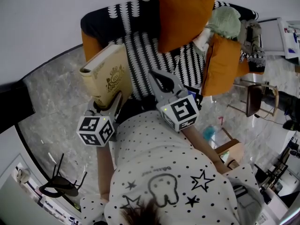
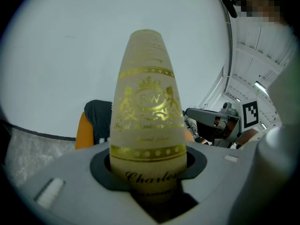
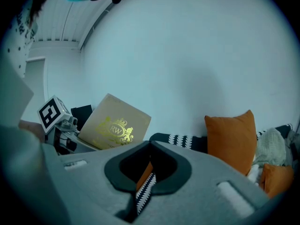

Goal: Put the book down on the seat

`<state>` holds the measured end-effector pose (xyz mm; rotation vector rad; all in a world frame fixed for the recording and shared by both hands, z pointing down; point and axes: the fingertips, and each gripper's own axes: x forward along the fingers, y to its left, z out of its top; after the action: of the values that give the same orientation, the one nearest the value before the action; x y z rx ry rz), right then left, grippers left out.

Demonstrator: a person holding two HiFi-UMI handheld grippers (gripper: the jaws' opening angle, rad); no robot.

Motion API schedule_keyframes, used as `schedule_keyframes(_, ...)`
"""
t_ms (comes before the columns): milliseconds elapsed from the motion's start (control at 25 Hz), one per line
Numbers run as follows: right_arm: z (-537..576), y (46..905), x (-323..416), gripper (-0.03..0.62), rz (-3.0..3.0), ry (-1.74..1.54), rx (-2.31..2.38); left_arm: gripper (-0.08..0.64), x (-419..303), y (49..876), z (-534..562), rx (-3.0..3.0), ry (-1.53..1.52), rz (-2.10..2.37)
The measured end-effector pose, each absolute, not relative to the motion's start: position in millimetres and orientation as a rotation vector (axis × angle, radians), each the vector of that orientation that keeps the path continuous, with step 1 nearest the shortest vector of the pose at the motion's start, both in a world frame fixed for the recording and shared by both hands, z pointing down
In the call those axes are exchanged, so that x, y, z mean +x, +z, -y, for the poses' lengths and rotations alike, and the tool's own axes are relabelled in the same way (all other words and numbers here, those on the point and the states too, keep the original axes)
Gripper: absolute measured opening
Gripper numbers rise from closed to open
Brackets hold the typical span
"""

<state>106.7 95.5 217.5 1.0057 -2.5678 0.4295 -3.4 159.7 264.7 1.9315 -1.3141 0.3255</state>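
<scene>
A black-and-white patterned seat (image 1: 140, 55) is standing on a grey marbled floor (image 1: 51, 93) against a white wall (image 1: 42, 8), with orange cushions (image 1: 185, 15) leaning on it. Above the seat's front edge, the left hand-held gripper (image 1: 111, 106) is clamping a cream, gold-crested book (image 1: 108, 74) upright. The right hand-held gripper (image 1: 157, 76) is hovering nearby, closed and empty.

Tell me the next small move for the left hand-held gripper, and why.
Probably ease the left hand-held gripper forward and down, tilting the book flat over the bare patterned seat. The book stands upright in its jaws, clear of the seat, and orange cushions fill the right side.
</scene>
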Motion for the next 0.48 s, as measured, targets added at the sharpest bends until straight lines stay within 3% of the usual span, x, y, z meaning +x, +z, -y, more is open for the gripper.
schedule_keyframes(480,-88.9,219.4,115.8,-0.003,2.54,0.436,1.053,0.229,-5.9,291.9,-153.0,1.896,0.372,1.238)
